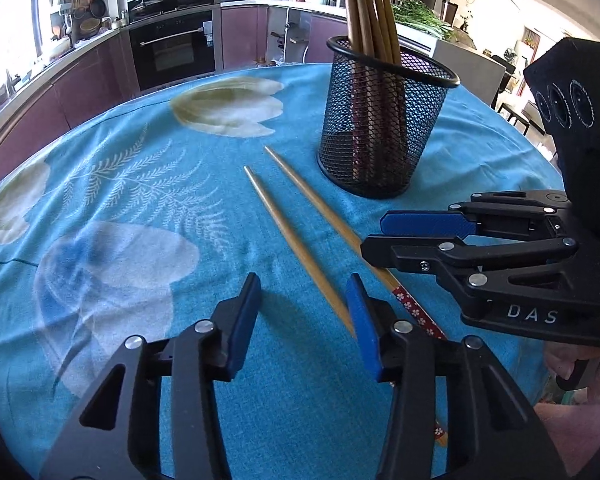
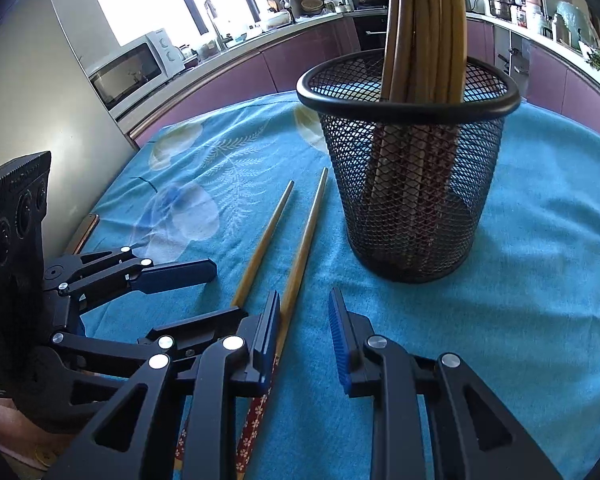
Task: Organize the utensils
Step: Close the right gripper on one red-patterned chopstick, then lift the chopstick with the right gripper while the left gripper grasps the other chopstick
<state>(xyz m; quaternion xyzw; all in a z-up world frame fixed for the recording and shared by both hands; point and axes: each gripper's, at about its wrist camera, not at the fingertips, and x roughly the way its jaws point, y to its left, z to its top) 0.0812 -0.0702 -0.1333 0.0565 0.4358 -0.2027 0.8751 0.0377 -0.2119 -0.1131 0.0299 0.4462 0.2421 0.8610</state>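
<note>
Chopstick (image 1: pixel 300 246) beside left hand-held gripper (image 1: pixel 306 294)

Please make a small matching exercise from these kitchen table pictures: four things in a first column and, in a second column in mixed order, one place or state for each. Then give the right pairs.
Column one:
1. black wire mesh cup
2. two loose bamboo chopsticks with red flowered ends
3. bundle of bamboo chopsticks
4. blue flower-printed tablecloth

Column two:
A. lying flat on the cloth
B. standing upright inside the cup
C. spread over the table under everything
D. standing upright on the cloth, beside the loose pair

Pairs: 1-D, 2-A, 3-B, 4-C
</note>
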